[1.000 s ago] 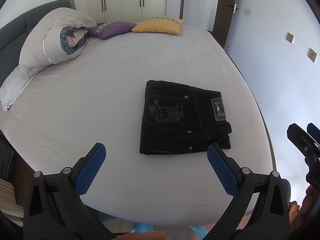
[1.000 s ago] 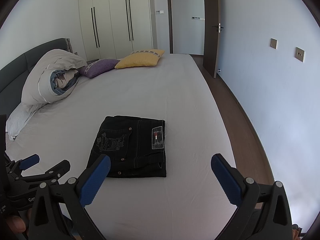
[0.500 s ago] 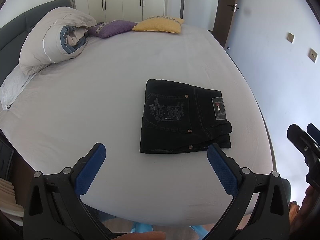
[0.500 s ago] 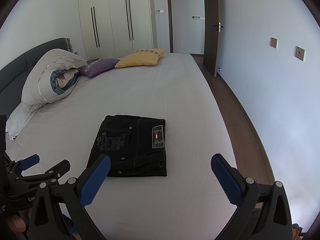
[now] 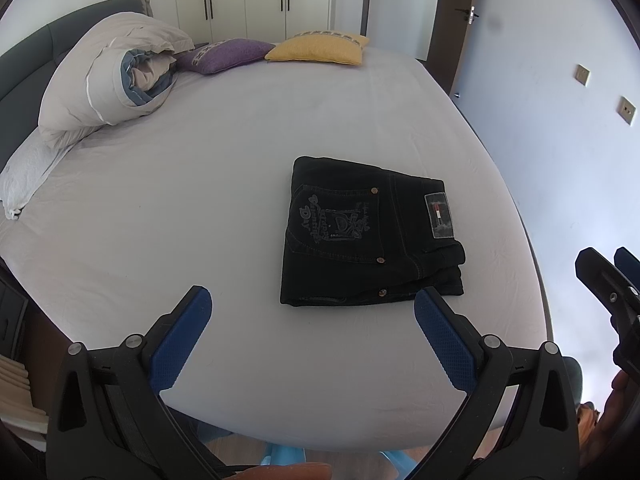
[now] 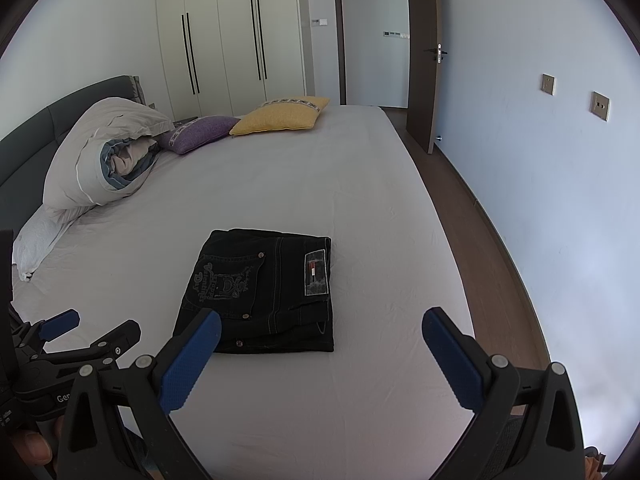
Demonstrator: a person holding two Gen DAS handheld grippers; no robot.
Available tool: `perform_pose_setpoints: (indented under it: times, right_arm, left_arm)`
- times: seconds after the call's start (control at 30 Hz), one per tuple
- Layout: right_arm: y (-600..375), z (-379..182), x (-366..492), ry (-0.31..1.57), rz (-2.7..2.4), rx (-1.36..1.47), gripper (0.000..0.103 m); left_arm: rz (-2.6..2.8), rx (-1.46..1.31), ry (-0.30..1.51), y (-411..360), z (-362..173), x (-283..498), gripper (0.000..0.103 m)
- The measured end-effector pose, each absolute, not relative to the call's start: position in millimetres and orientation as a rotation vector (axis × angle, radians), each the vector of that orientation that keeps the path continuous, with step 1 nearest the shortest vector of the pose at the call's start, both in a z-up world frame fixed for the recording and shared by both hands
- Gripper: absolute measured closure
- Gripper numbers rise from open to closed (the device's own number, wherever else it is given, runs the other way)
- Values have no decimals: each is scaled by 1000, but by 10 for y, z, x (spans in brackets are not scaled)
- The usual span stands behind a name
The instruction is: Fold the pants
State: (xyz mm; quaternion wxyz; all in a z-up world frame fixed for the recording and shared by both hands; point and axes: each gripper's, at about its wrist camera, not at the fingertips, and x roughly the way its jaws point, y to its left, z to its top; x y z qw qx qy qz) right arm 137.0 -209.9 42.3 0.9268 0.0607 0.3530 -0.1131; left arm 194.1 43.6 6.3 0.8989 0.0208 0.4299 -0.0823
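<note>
1. Far left, a bundled duvet [image 6: 100,156] is heaped against the dark headboard [image 6: 24,144], with a white pillow [image 6: 36,240] under it.
2. Next along the head of the bed [image 6: 280,208] lie a purple cushion [image 6: 200,130] and a yellow cushion [image 6: 280,118].
3. The left gripper [image 5: 312,340] hangs over the near edge of the mattress, its blue pads [image 5: 180,344] spread wide with nothing between them.
4. The black pants [image 5: 368,236] lie folded into a compact rectangle on the sheet, back pocket and label patch facing up, just beyond both grippers and touching neither.
5. The right gripper [image 6: 320,360] is likewise wide apart and holding nothing.
6. On the right, an open door [image 6: 424,52].
</note>
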Motion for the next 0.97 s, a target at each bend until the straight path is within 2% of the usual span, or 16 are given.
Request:
perform_pose_setpoints:
  times: [0.97]
  right_arm:
    - [-2067, 313, 1299, 733, -233, 128, 0]
  left_arm:
    - [-144, 87, 859, 425, 99, 1895, 0]
